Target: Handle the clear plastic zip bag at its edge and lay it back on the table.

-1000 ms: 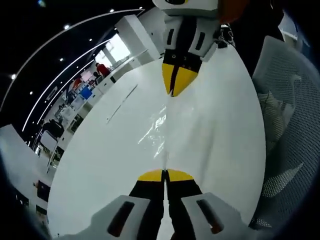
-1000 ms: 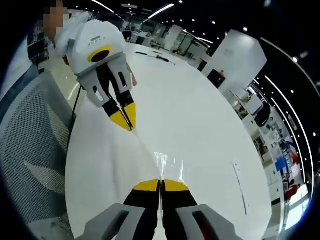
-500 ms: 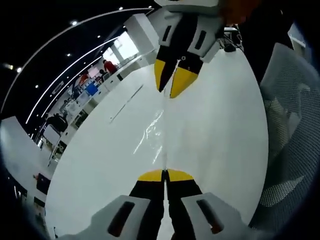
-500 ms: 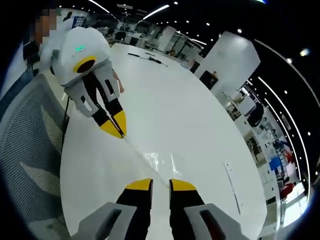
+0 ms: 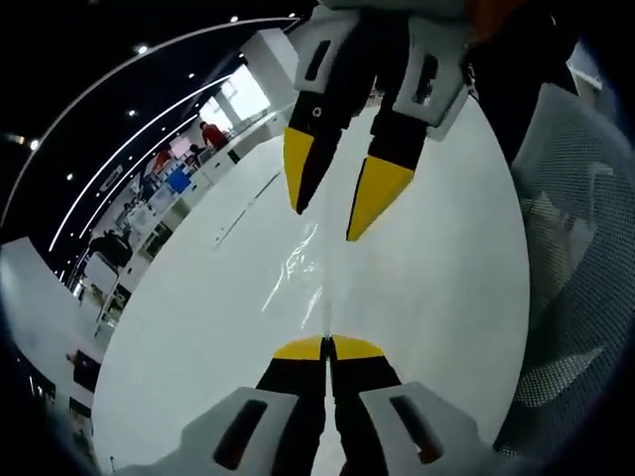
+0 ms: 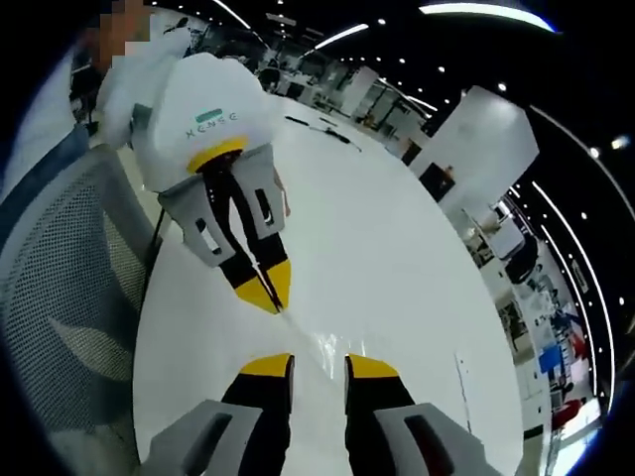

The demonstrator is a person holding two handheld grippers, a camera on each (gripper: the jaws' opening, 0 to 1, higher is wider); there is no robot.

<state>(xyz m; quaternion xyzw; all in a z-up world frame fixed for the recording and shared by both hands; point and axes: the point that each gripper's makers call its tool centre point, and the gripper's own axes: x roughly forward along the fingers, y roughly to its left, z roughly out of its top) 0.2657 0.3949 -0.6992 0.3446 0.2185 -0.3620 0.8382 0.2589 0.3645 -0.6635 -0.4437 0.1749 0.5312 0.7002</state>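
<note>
The clear plastic zip bag (image 5: 298, 266) lies stretched over the white table (image 5: 189, 337), showing mostly as glints. My left gripper (image 5: 327, 343) is shut on its near edge. My right gripper (image 5: 330, 216) comes down from the top of the left gripper view, open, its yellow tips spread just above the bag's far end. In the right gripper view my right gripper (image 6: 317, 365) stands open with nothing between its fingers. The bag (image 6: 317, 342) runs from there to my left gripper (image 6: 273, 297), which pinches its edge just above the table (image 6: 387, 238).
A grey mesh chair (image 5: 571, 288) stands along one side of the table, chair (image 6: 64, 297). A thin dark strip (image 5: 248, 203) lies further out on the table, with small items (image 6: 322, 124) at the far end. Office desks and people sit far behind.
My right gripper has opened and let go of the bag's edge, and now sits closer to the left one. My left gripper stays shut on the bag.
</note>
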